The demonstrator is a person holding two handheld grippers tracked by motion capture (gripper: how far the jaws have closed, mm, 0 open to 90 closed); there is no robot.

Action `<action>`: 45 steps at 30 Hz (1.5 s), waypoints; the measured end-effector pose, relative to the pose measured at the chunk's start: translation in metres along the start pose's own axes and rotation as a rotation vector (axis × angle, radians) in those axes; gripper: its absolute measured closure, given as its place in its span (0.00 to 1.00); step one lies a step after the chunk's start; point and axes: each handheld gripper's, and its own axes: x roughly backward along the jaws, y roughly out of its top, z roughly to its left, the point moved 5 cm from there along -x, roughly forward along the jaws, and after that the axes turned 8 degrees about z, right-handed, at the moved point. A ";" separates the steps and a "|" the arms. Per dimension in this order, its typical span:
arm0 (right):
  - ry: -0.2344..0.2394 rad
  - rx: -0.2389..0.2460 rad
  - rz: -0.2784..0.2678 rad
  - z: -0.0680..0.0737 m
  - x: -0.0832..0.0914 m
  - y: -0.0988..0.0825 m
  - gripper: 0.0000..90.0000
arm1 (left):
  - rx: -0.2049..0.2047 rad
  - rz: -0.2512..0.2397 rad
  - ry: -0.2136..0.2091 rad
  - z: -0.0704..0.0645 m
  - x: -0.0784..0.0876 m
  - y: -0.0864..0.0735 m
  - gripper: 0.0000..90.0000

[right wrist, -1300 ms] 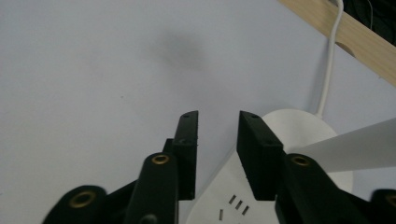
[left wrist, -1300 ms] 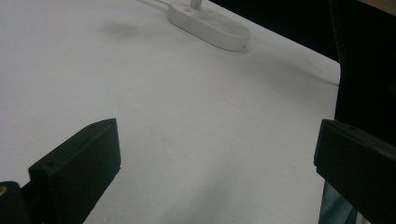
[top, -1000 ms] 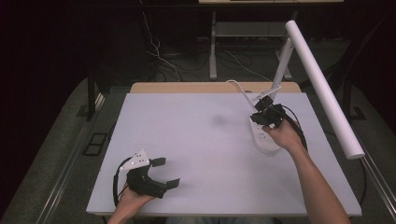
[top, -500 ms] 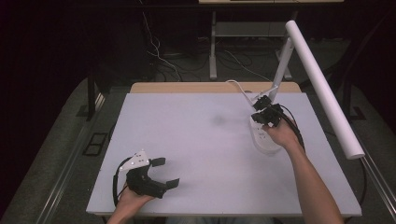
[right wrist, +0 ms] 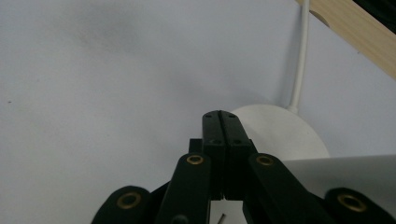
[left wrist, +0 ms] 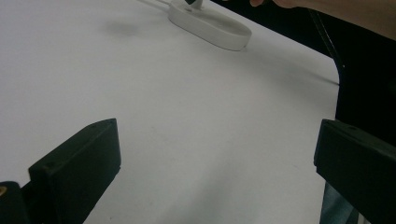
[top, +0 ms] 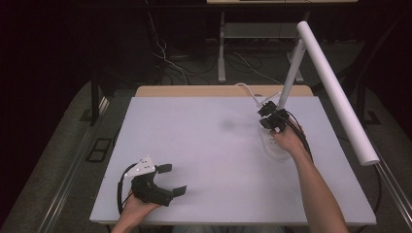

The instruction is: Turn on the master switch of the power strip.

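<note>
right tool (top: 270,116), jaws closed on nothing, sits slightly farther forward over lamp base (top: 273,145); left tool (top: 174,179) stays open on counter (top: 204,145).

A desk lamp base (top: 273,145) is set on the counter (top: 214,145) toward its right side and far half, with the lamp stem (top: 290,77) rising from its far end and the lamp head (top: 337,92) slanting out over the right edge. The lamp cord (top: 248,90) is led from the base to the far edge. The right hand-held gripper (top: 271,115) is placed at the foot of the stem, over the base. The left hand-held gripper (top: 167,179) is rested near the counter's near-left corner, well apart from the lamp.
</note>
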 end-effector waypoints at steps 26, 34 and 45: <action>-0.068 -0.033 0.038 -0.006 -0.011 -0.002 0.99 | 0.004 -0.001 0.002 0.001 0.000 0.000 0.00; -0.050 -0.049 0.018 -0.007 -0.012 -0.003 1.00 | 0.002 0.000 0.002 0.000 0.000 0.000 0.00; -0.073 -0.051 0.023 -0.003 -0.013 -0.003 1.00 | 0.000 0.000 0.002 -0.001 0.001 -0.001 0.00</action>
